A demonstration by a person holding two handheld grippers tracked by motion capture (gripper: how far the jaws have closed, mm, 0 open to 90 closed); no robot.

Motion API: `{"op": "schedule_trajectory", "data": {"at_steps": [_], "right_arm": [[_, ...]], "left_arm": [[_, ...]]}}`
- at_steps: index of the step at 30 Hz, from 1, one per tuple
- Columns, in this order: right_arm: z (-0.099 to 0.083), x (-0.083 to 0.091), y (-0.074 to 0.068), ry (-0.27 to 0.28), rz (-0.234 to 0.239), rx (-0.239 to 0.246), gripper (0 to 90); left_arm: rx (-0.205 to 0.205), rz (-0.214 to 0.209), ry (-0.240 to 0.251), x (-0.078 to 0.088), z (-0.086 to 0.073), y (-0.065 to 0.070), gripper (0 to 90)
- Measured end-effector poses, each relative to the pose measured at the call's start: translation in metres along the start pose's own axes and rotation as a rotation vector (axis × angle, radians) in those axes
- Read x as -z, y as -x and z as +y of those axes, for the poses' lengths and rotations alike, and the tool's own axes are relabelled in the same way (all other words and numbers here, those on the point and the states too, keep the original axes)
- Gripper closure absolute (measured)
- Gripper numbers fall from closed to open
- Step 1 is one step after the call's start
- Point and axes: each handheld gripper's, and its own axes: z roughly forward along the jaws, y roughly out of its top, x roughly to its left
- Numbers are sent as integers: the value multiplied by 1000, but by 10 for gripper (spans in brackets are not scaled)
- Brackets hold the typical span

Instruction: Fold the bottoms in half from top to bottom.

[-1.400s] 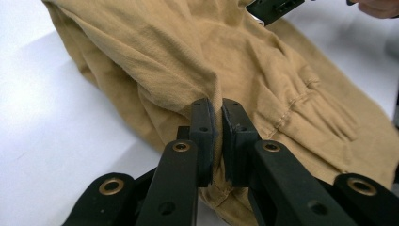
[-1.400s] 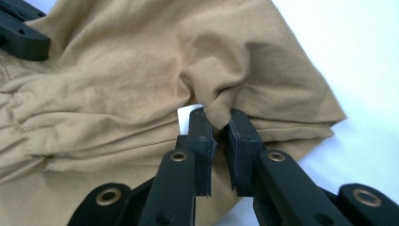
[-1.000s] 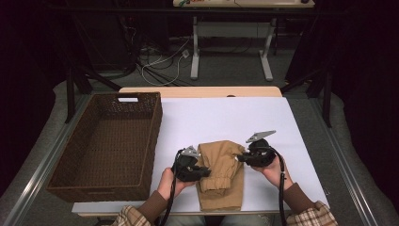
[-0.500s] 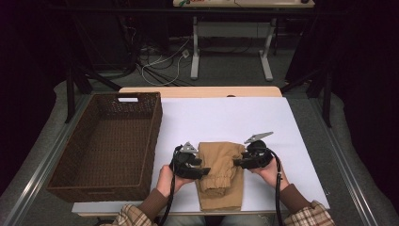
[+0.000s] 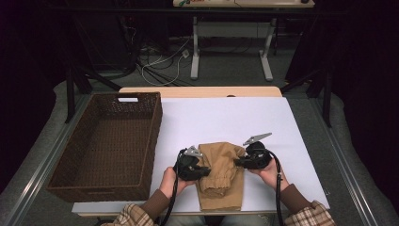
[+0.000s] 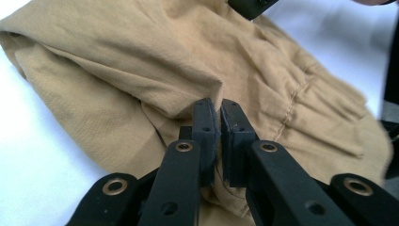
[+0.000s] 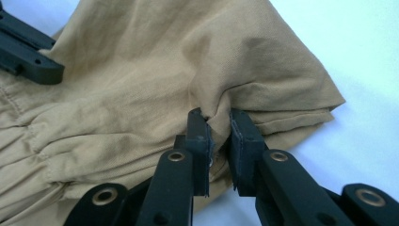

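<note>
Tan trousers point(image 5: 221, 176) lie lengthwise toward the person on white surface point(image 5: 235, 117). Left tool point(image 6: 219, 125) & right tool point(image 7: 220, 129) just closed, each pinching a cloth fold.

Bare white sheet point(image 5: 226, 117) lies open ahead of my grippers and out to my right, with room to pass. On my left the basket point(image 5: 153, 141) walls off that side, its near wall just beside my left hand point(image 5: 170, 181). Between my hands the cloth point(image 5: 221, 162) takes up the space.
</note>
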Motion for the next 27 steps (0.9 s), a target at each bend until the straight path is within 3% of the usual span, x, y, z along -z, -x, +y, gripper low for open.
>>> {"op": "schedule_trajectory", "data": {"at_steps": [7, 11, 13, 14, 17, 19, 22, 27], "right_arm": [[2, 16, -9, -17, 20, 23, 795], [-1, 10, -12, -60, 6, 45, 772], [-3, 3, -11, -76, -17, 63, 698], [-3, 3, -10, -78, -20, 60, 644], [-2, 9, -5, -49, -24, 61, 456], [-1, 16, -3, -17, -48, 55, 376], [2, 22, -3, 34, -66, 67, 347], [8, 24, -7, 114, -72, 109, 342]], "left_arm": [[-5, -26, -2, 10, -4, 9, 856], [-13, -8, -37, 7, -6, 7, 850], [-9, -9, -41, 6, -6, 5, 827], [-15, 7, -40, 7, -6, 4, 802], [-27, 56, -18, 12, -3, 3, 604], [-37, 102, 14, 16, 0, 1, 464], [-49, 157, 69, 22, 5, 1, 365], [-55, 199, 139, 21, 18, -6, 258]]}}
